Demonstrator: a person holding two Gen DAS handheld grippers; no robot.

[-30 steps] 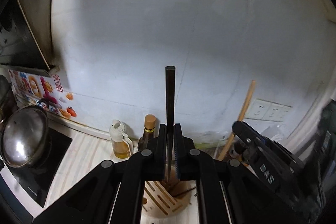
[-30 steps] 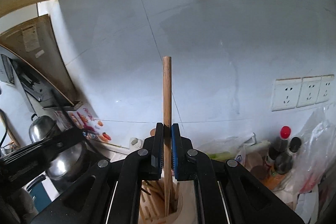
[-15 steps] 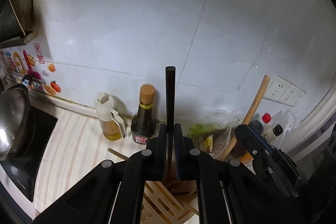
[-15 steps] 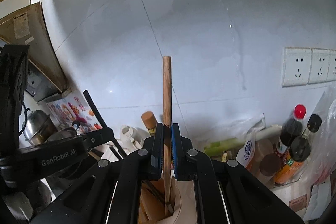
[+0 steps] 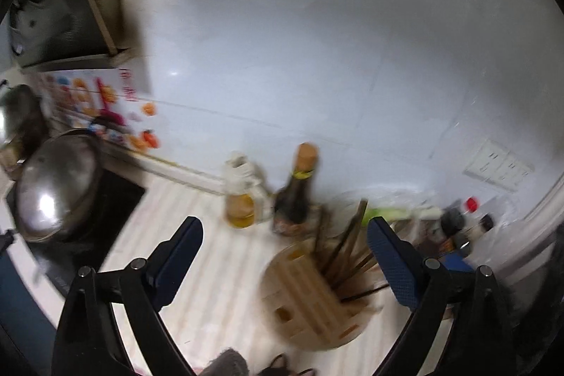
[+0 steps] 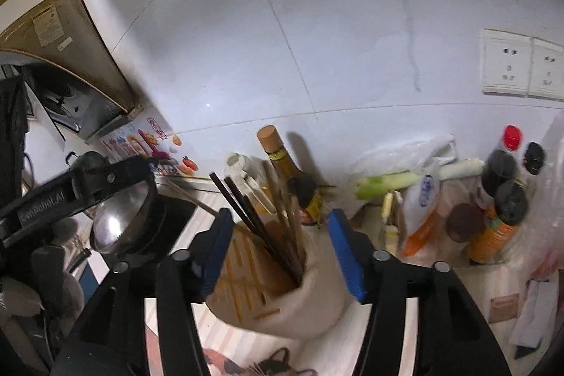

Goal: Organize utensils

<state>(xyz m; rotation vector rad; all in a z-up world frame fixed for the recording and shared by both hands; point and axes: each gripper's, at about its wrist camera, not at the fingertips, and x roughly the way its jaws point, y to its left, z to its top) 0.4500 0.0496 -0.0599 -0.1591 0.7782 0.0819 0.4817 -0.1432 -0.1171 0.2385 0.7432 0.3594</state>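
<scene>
Right wrist: chopsticks (image 6: 268, 228) in holder (image 6: 282, 298), between spread jaws, untouched.

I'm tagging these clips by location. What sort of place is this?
Most likely a home kitchen counter: a steel pot on a black cooktop, a sauce bottle against the tiled wall, and a wooden utensil holder with chopsticks in it.

sauce bottle (image 6: 287, 178) | oil jug (image 5: 241, 196) | wok lid (image 5: 56, 185) | wall sockets (image 6: 521, 64)

Black linkage arms, silver screws, blue ribbed pads (image 6: 347, 254), "GenRobot.AI" lettering.
</scene>
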